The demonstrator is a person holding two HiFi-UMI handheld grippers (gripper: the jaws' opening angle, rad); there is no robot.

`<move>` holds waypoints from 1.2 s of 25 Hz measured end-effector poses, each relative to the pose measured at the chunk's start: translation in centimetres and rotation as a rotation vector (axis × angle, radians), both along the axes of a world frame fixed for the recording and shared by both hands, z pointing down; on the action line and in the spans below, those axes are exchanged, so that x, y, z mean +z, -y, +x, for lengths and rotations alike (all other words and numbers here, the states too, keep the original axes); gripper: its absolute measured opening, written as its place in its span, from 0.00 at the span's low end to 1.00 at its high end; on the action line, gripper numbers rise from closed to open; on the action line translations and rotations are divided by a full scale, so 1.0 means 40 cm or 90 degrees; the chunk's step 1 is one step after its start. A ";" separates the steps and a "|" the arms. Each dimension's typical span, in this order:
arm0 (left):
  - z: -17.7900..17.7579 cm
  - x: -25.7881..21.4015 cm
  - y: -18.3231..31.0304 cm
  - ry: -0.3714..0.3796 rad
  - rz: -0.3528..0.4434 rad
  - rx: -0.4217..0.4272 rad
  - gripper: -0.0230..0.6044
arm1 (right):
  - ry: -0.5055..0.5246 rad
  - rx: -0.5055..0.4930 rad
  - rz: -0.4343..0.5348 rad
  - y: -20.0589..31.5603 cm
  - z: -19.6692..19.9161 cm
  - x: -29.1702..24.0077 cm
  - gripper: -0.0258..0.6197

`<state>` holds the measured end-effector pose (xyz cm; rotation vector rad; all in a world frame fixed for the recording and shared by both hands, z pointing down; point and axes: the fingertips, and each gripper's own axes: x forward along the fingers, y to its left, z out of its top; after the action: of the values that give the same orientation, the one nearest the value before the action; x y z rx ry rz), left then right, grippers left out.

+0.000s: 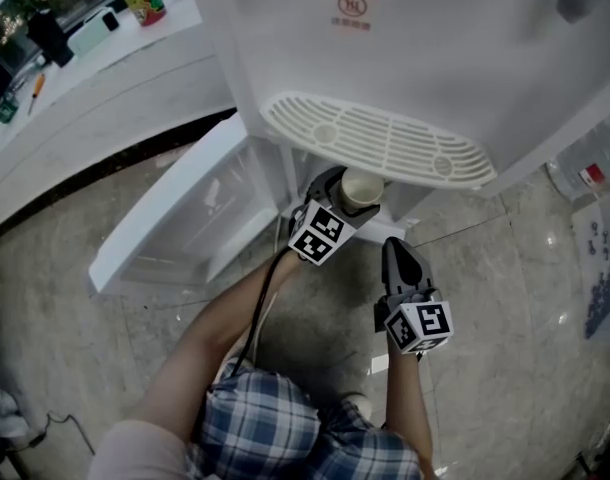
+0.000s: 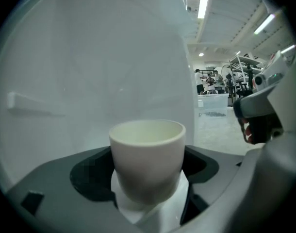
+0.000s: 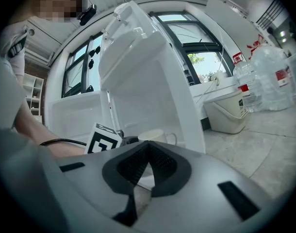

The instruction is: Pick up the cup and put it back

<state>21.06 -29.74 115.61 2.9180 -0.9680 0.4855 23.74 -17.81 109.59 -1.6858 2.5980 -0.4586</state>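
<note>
Head view: my left gripper [image 1: 337, 208] pinches the upright cup [image 1: 362, 188] just below the drip tray [image 1: 385, 143], at 11 o'clock from my right gripper [image 1: 397, 251], which is pressed together on nothing.

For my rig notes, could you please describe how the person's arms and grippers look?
Both the left gripper and the right gripper are grey with dark-lined jaws, each bearing a white cube of black square markers. A black cable runs from the left one. The person wears blue checked clothing; the forearms are bare.
</note>
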 end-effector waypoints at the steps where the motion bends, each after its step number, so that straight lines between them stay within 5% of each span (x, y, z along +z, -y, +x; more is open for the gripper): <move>1: -0.002 -0.013 -0.015 -0.007 0.002 0.007 0.70 | -0.001 0.002 -0.001 0.000 0.002 0.001 0.07; 11: -0.114 -0.179 -0.228 -0.067 0.017 0.044 0.70 | -0.004 0.005 0.000 0.005 0.010 -0.007 0.07; 18: -0.195 -0.249 -0.338 -0.052 0.011 0.055 0.70 | -0.007 0.006 0.004 0.012 0.011 -0.018 0.07; 30: -0.168 -0.218 -0.267 -0.069 0.011 0.010 0.70 | -0.012 0.009 0.001 0.008 0.017 -0.013 0.07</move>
<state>14.34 -19.05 106.89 2.9340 -0.9401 0.3177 24.41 -18.13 109.06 -1.7158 2.5964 -0.4414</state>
